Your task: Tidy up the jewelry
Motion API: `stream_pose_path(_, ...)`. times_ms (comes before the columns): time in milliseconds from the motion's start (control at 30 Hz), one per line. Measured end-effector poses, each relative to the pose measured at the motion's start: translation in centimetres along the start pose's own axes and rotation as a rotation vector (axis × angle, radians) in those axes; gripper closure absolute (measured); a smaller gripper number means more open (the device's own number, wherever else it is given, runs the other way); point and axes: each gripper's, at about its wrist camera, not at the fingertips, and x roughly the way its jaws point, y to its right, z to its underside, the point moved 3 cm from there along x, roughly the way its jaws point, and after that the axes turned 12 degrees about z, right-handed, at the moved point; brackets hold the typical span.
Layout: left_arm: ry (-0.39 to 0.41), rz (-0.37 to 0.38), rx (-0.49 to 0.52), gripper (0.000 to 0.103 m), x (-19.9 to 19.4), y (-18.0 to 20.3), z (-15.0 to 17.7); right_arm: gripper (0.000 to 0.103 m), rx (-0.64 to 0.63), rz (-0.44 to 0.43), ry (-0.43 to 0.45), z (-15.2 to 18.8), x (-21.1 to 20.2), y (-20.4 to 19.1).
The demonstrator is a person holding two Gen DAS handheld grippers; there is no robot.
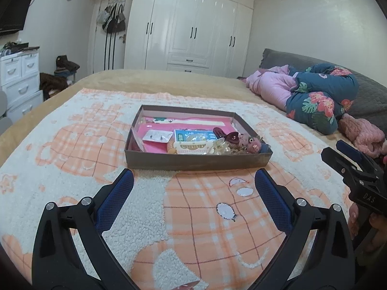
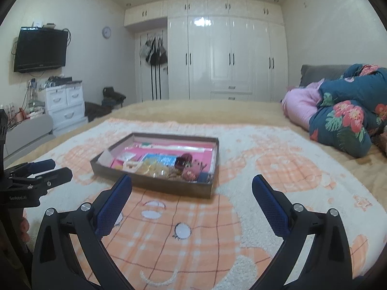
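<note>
- A shallow brown tray (image 1: 193, 163) with a pink lining sits in the middle of a fleecy orange-and-white blanket (image 1: 72, 145) spread over the bed.
- The jewelry pile (image 1: 229, 145) is heaped in the tray's near right corner: dark red hair clips, pale yellowish pieces, and a small white card (image 1: 158, 135) with earrings further left.
- The left gripper (image 1: 193, 188) hovers over the blanket just short of the tray's near wall, jaws spread wide, nothing between them.
- The right gripper (image 2: 192, 188) is likewise released and empty, on the near side of the tray, a little to the right of the other.
- A rolled floral quilt (image 2: 343, 123) and a pink one lie at the far right, by the grey headboard.
- White wardrobes (image 2: 227, 55) fill the far wall.
</note>
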Motion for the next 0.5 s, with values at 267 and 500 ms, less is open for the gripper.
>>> stream_pose_path(267, 0.054, 0.001, 0.031, 0.011, -1.0, 0.7, 0.0, 0.006, 0.021, 0.012, 0.061, 0.4, -0.6, 0.7)
stream_pose_path(500, 0.064, -0.001, 0.039, 0.011, -1.2, 0.8, 0.2, 0.006, 0.008, 0.004, 0.057, 0.8, -0.6, 0.1)
